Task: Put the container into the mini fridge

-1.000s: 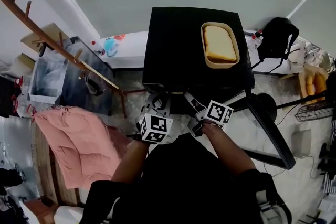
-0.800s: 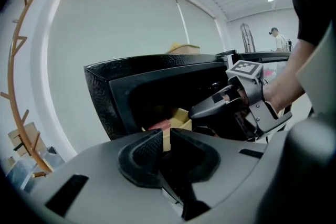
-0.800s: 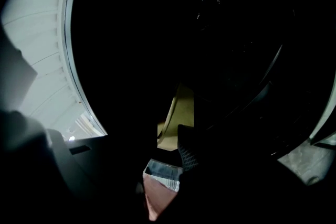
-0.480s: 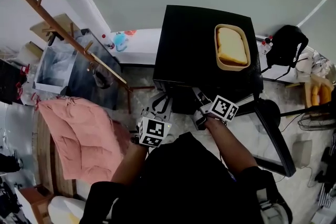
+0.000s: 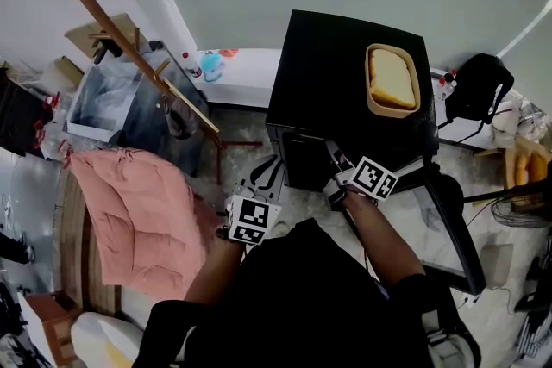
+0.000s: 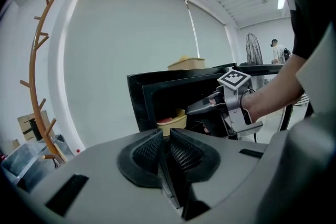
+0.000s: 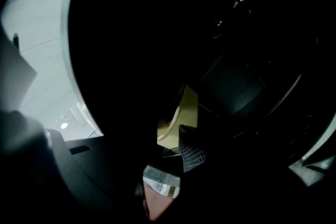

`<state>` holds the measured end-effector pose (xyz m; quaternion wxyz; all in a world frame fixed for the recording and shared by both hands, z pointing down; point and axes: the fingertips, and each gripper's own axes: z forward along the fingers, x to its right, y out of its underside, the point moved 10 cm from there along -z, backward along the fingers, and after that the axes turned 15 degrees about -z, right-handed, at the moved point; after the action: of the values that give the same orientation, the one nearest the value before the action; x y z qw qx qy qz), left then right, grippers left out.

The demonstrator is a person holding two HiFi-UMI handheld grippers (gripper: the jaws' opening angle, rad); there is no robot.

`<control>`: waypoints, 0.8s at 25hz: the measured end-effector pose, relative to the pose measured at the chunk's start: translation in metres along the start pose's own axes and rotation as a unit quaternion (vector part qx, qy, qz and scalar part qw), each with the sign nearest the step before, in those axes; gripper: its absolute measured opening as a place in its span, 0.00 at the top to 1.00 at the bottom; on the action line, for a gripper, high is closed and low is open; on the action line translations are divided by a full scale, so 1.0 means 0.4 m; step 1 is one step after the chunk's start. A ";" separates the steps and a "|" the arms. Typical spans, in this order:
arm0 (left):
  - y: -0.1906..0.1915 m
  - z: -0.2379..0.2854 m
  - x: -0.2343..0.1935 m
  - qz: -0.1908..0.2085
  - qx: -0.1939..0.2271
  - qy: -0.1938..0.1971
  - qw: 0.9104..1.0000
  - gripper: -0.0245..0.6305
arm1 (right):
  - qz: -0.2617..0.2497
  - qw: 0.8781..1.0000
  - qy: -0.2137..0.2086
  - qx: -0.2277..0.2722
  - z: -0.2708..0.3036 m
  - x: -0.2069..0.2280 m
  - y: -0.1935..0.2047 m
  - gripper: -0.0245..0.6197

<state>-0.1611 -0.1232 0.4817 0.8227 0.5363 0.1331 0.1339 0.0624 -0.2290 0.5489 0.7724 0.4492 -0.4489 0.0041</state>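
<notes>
While right tongs (image 5: 330, 149) gripped beige plastic container (image 7: 175, 114) inside black mini fridge (image 5: 345, 73) (left tongs (image 6: 165, 136) closed, empty), level set-down advisable.

Black mini fridge (image 5: 328, 65); beige container (image 7: 176, 123); pink quilt (image 5: 138, 220).

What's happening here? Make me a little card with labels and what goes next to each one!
Mini fridge: black, door open
Right tool: reaching inside the fridge, closed on the red-lidded container
Left tool: outside the fridge, jaws nearly together, holding nothing
On top of the fridge: tan tub with something yellow in it
Off to the left: pink blanket
</notes>
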 end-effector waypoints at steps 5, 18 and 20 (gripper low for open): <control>0.003 -0.013 0.016 -0.008 0.008 0.003 1.000 0.88 | -0.036 0.999 -0.021 -0.009 -0.049 -0.019 0.012 0.75; -0.044 -0.037 0.035 -0.048 0.053 0.028 0.997 0.88 | -0.189 0.981 -0.036 0.007 -0.217 -0.123 -0.027 0.76; -0.057 -0.037 0.035 -0.054 0.062 0.034 0.996 0.88 | -0.201 0.979 -0.036 0.014 -0.238 -0.134 -0.040 0.78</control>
<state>-0.1518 -0.1143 0.4538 0.7891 0.5731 0.1977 0.0992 0.1028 -0.1507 0.4822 0.7342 0.5411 -0.3773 -0.1608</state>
